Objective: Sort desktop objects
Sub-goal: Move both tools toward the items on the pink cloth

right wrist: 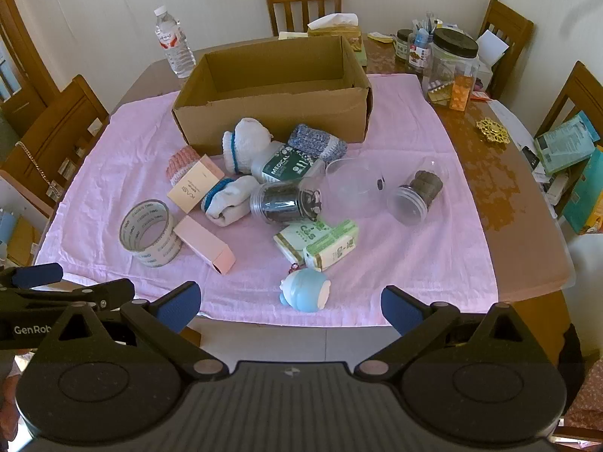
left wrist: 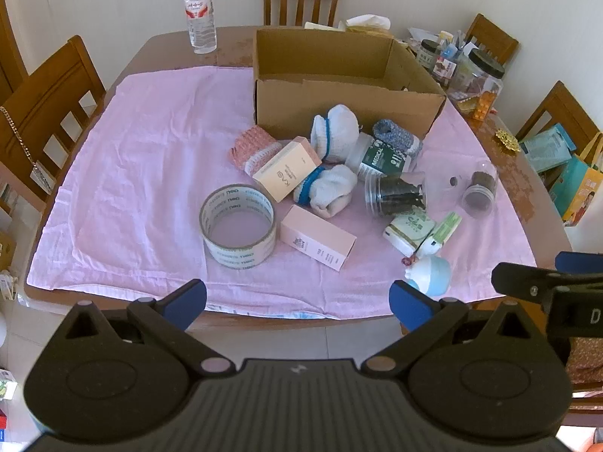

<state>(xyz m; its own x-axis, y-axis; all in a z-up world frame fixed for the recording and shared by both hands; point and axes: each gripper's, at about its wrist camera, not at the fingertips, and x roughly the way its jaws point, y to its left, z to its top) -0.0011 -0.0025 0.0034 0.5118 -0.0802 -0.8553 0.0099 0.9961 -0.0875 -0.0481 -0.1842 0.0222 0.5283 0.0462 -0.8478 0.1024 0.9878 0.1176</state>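
An open, empty cardboard box stands at the back of a pink cloth. In front of it lie a tape roll, pink cartons, rolled socks, a medical bottle, clear jars, green packets and a blue toy. My left gripper and right gripper are both open and empty, held off the table's near edge.
A water bottle stands at the back left. Jars and clutter crowd the back right corner. A tissue box sits behind the cardboard box. Wooden chairs surround the table.
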